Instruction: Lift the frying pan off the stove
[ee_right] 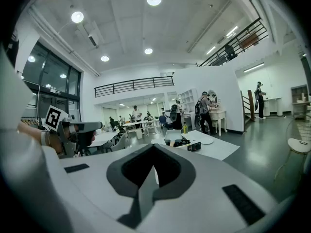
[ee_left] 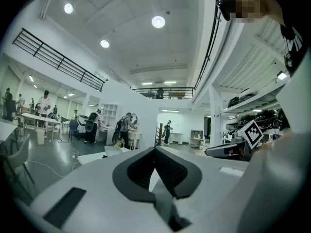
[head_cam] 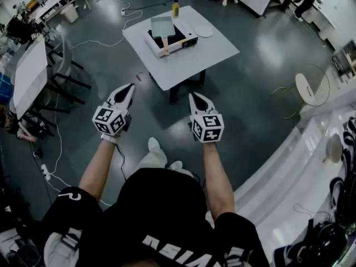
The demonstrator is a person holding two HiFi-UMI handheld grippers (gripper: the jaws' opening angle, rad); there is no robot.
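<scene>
Frying pan (head_cam: 162, 26) sits on the stove (head_cam: 185, 39), which stands on the counter (head_cam: 214, 52). Left gripper (head_cam: 130, 87) and right gripper (head_cam: 193, 96), both pressed together and empty, hover well short of the stove.

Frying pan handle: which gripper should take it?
Probably right: both are shut and short of the table, but the frying pan lies almost straight ahead of the right gripper, further aside for the left gripper.
</scene>
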